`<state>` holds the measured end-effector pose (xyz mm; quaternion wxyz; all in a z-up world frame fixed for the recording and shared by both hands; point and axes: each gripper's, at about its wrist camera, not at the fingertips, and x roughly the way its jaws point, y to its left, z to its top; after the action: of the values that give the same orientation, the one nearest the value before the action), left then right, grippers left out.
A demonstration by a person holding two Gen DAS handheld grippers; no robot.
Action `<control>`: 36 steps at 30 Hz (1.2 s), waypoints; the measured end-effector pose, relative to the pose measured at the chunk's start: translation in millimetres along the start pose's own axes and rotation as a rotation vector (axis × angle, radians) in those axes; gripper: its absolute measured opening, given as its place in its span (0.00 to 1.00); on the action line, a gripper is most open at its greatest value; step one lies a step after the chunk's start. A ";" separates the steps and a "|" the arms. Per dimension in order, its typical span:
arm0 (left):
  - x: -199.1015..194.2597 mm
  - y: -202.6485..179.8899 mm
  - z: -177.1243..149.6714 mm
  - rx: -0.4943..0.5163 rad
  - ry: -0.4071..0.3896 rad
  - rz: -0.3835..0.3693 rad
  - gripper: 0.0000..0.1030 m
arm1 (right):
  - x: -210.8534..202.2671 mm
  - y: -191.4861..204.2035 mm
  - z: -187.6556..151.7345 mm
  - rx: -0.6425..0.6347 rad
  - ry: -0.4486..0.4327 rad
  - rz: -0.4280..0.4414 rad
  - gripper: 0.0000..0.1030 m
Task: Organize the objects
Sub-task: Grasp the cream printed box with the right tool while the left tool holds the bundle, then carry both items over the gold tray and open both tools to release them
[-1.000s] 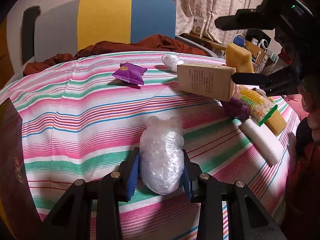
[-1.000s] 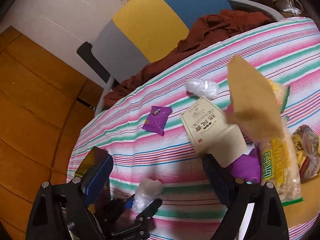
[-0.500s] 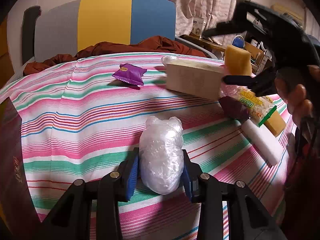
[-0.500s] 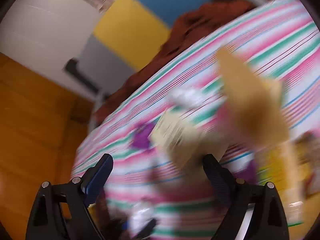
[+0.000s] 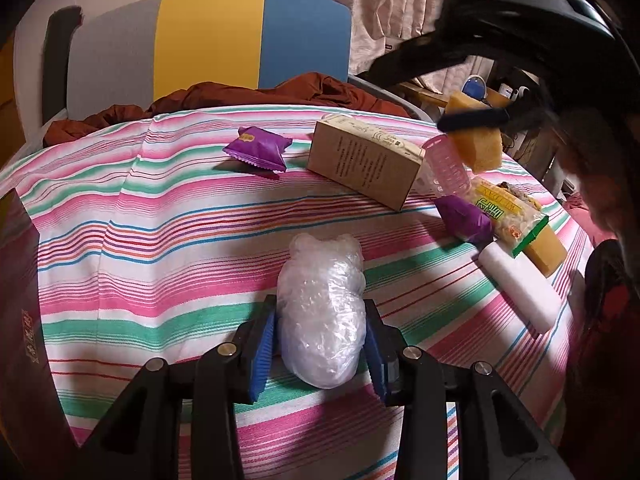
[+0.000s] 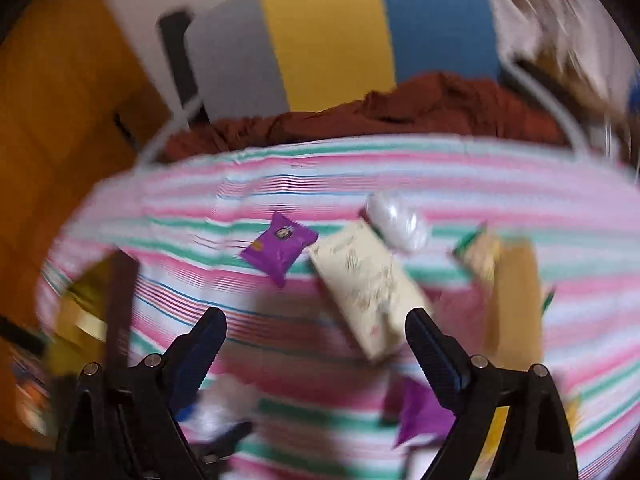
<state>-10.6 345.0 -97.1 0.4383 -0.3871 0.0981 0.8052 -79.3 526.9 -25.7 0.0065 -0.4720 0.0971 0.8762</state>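
Note:
My left gripper [image 5: 320, 354] is shut on a crumpled clear plastic bundle [image 5: 322, 312] low over the striped tablecloth [image 5: 160, 240]. My right gripper [image 6: 316, 354] is open and empty, held above the table; it also shows at the upper right of the left wrist view [image 5: 520, 52]. Below it lie a cream carton [image 6: 368, 292], a purple snack packet [image 6: 280, 250], a second clear plastic bundle [image 6: 396, 222] and a yellow sponge [image 6: 512, 300]. The right wrist view is blurred.
In the left wrist view there are a carton [image 5: 364, 160], purple packets [image 5: 258, 148] [image 5: 464, 218], a pink measuring cup [image 5: 446, 166], a noodle pack [image 5: 506, 212], a white block [image 5: 520, 284], sponges [image 5: 478, 148] and a dark box at the left edge [image 5: 20, 312]. A chair with brown cloth [image 5: 248, 94] stands behind.
My right gripper has swung fast over the table, now facing the chair. The carton lies turned at a new angle. My left gripper has kept hold of the plastic bundle and stayed still.

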 end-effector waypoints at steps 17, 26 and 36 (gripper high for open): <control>0.3 2.0 0.8 -0.004 0.000 -0.009 0.39 | 54.5 -7.0 -6.0 -0.129 0.188 -0.170 0.52; -17.4 2.2 7.8 -0.029 0.011 -0.002 0.31 | 3.3 -2.9 -31.5 -0.013 0.063 -0.115 0.52; -110.2 20.1 14.8 -0.094 -0.104 0.041 0.31 | -31.3 30.9 -34.4 0.022 -0.025 -0.013 0.52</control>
<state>0.5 270.9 -12.4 0.4077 -0.3627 0.0451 0.8368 -36.7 493.0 -13.1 0.0184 -0.4616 0.1035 0.8809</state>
